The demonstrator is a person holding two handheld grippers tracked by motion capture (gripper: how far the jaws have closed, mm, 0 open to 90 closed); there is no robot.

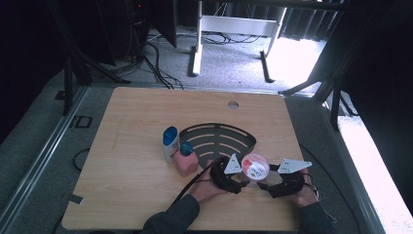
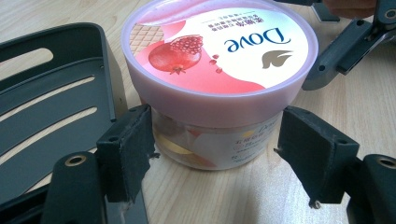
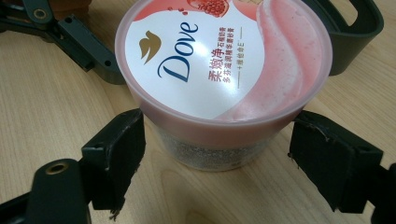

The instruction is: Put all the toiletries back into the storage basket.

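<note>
High view gives the wooden table [image 1: 131,126], its near edge cut off by the frame bottom along with both sleeves. Largest on it is the dark slotted tray [image 1: 216,139], whose near rim is hidden behind the grippers. Just left of the tray stand a blue-capped white bottle [image 1: 170,142] and a pink bottle [image 1: 185,160]; their labels are too small to read.

At the tray's near rim stands the pink-lidded Dove tub [image 1: 255,166], upright, between the two grippers. From the left gripper view, the left gripper [image 2: 215,140] has its jaws spread on either side of the tub's clear wall below the lid; whether its pads [image 2: 130,144] touch is hard to tell. The right gripper [image 3: 217,149] likewise straddles the tub, jaws apart.
</note>
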